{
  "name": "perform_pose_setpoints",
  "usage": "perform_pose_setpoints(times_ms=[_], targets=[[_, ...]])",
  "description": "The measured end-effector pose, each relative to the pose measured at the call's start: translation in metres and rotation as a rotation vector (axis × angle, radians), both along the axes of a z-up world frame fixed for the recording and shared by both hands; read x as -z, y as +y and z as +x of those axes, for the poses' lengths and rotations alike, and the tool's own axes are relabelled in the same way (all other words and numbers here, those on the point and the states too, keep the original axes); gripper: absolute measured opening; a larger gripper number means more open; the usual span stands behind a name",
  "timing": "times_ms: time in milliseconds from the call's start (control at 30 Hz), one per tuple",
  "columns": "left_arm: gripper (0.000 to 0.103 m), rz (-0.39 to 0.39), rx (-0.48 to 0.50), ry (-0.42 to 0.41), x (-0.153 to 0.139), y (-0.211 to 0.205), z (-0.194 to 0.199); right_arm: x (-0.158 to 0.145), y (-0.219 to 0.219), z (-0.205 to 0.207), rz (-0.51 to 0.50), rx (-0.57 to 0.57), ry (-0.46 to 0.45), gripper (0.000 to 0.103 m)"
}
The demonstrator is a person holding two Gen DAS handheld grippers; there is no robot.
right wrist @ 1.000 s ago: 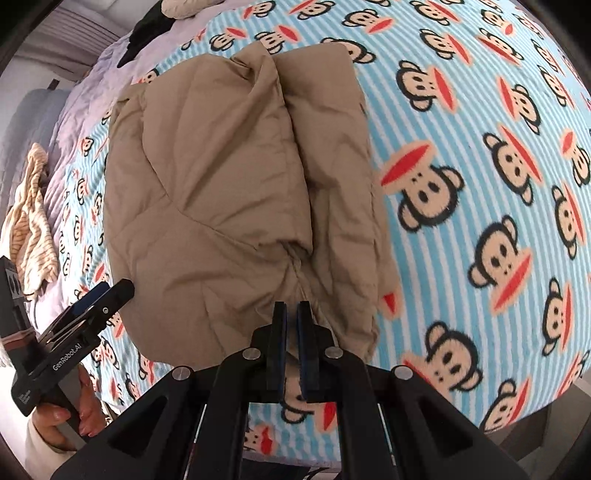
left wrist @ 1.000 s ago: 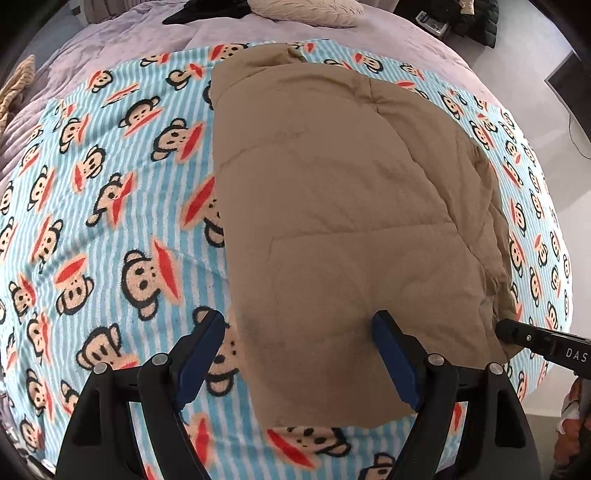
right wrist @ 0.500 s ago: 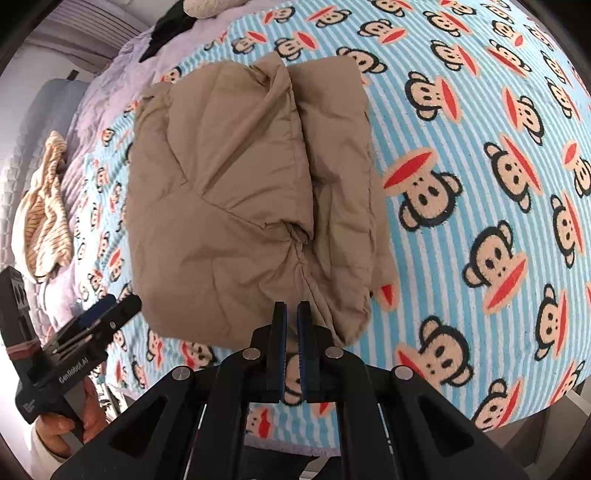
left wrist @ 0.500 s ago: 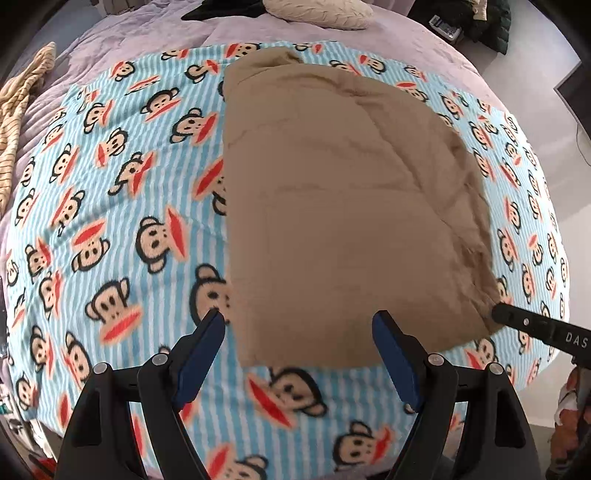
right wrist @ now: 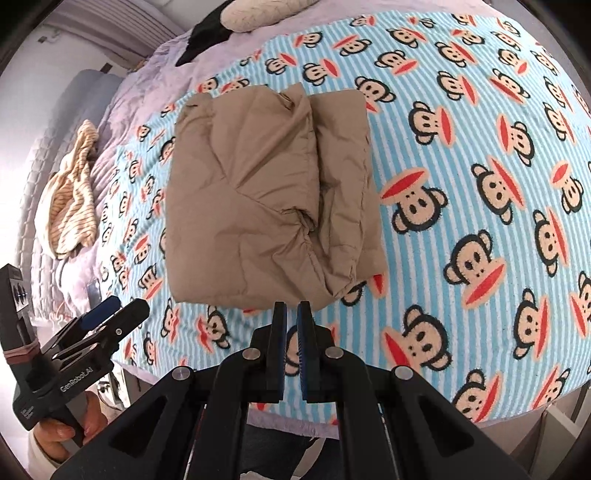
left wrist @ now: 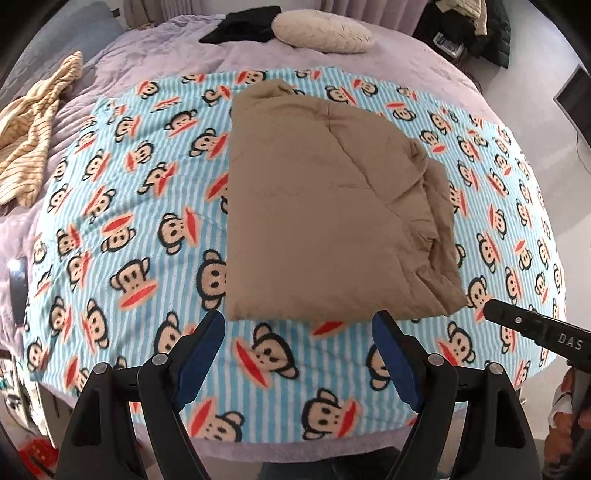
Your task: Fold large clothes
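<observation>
A folded tan padded garment (left wrist: 325, 221) is lying on a blue-striped monkey-print blanket (left wrist: 122, 229) that is covering the near part of the bed (left wrist: 155, 48). The garment is sitting roughly in the middle of the blanket, its near edge running close to and about parallel with the blanket's near edge. On its right side a second layer is showing beneath the top fold, bunching into a gathered crease (right wrist: 306, 225) near the near right corner.

The left gripper (left wrist: 298, 360) is hovering above the blanket's near edge, its blue-padded fingers (left wrist: 201, 358) spread wide apart and holding nothing; the garment's near edge is lying just beyond the fingertips without touching them. In the right wrist view the same gripper (right wrist: 110, 314) is appearing at the left, off the bed's near edge.

The right gripper (right wrist: 291, 314) is hanging over the near edge of the blanket just short of the garment's near right corner, its fingers (right wrist: 279, 343) drawn nearly together with only a narrow slit between them and no fabric in it. Its tip (left wrist: 517, 319) is showing at the right of the left wrist view.

Further back on the lilac bedcover, a cream cushion (left wrist: 321, 31) and a black cloth (left wrist: 240, 26) are lying near the far edge, and a striped beige garment (left wrist: 33, 136) is lying near the left edge.
</observation>
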State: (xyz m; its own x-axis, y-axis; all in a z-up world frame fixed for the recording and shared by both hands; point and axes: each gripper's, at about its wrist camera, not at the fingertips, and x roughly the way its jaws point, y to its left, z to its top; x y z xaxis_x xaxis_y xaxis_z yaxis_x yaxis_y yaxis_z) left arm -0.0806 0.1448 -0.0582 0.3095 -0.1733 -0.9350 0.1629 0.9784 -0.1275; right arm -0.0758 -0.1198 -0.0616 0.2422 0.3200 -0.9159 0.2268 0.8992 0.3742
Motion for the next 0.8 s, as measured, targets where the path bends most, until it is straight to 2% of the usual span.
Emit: perform_pose_setpoints(times_ms=[33, 67, 367, 467, 500, 533, 567, 600, 700, 800], targets=[[0.087, 0.002, -0.006, -0.008, -0.003, 0.002, -0.003, -0.001, 0.000, -0.002, 0.000, -0.005, -0.002, 0.006], [0.103, 0.006, -0.018, -0.022, -0.007, 0.004, -0.008, -0.003, 0.001, -0.004, -0.002, -0.009, -0.003, 0.006], [0.103, -0.006, -0.059, -0.120, -0.042, 0.022, -0.012, -0.027, 0.009, -0.010, -0.058, -0.028, -0.064, 0.006], [0.103, -0.045, -0.068, -0.137, -0.053, 0.035, -0.003, -0.042, 0.017, -0.003, -0.097, -0.030, -0.112, 0.008], [0.103, -0.038, -0.070, -0.143, -0.056, 0.039, 0.000, -0.049, 0.022, 0.000, -0.118, -0.028, -0.129, 0.023], [0.103, -0.021, -0.074, -0.151, -0.059, 0.041, 0.002, -0.055, 0.026, 0.003, -0.140, -0.024, -0.144, 0.056], [0.103, 0.005, -0.082, -0.166, -0.063, 0.044, 0.005, -0.062, 0.029, 0.005, -0.160, -0.017, -0.161, 0.070], [0.103, 0.009, -0.089, -0.181, -0.068, 0.048, 0.008, -0.070, 0.034, 0.007, -0.172, -0.010, -0.187, 0.076], [0.103, -0.022, -0.096, -0.205, -0.082, 0.056, 0.016, -0.091, 0.046, 0.013, -0.205, -0.011, -0.233, 0.076], [0.103, 0.029, -0.101, -0.244, -0.096, 0.055, 0.021, -0.110, 0.053, 0.019, -0.247, 0.005, -0.273, 0.079]])
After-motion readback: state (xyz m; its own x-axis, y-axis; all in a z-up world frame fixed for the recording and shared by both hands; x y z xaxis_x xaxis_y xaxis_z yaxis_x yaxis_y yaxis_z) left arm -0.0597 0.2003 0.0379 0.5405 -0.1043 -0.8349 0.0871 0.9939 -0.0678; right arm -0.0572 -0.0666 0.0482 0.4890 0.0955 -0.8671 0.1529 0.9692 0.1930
